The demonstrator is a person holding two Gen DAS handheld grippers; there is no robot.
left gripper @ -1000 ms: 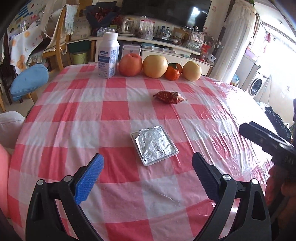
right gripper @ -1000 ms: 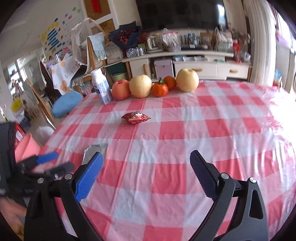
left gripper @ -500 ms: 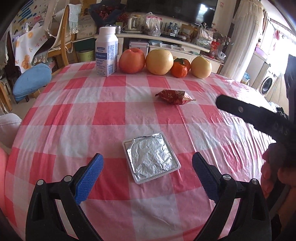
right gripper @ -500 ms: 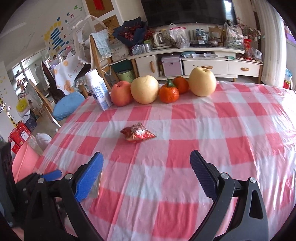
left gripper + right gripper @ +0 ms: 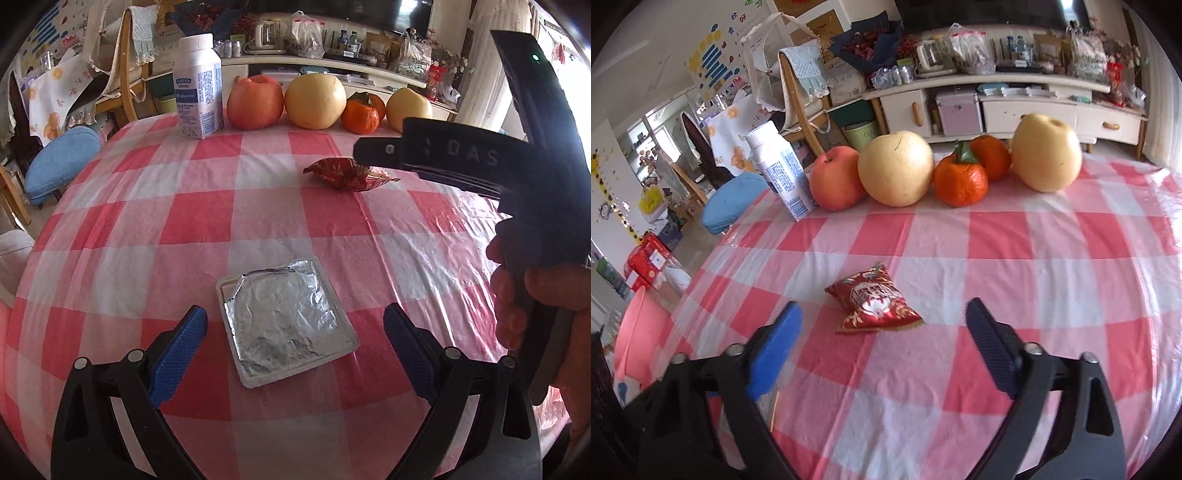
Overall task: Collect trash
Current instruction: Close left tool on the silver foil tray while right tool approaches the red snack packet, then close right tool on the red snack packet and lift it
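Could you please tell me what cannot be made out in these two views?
- Left wrist view: the right gripper's fingers hide part of the red wrapper.
- Right wrist view: the foil tray is mostly behind the blue finger pad.
- Bottle label text: too small.

Tabletop (image 5: 192, 229): red, pink and white check under a glossy clear film; between the left tool's (image 5: 295, 354) blue pads on black arms, a white tray (image 5: 291, 321) with crinkled silver foil. Ahead of the right tool (image 5: 882, 354), whose pads are also blue on black, a wrapper (image 5: 873, 304), red with gold and white print. Beyond it, in a row: white bottle (image 5: 781, 171) with blue label text, red-orange apple (image 5: 836, 179), two pale yellow pears (image 5: 895, 168), two orange tangerines (image 5: 960, 181), one with a green stem; left of the right tool, a pink bin (image 5: 637, 336).
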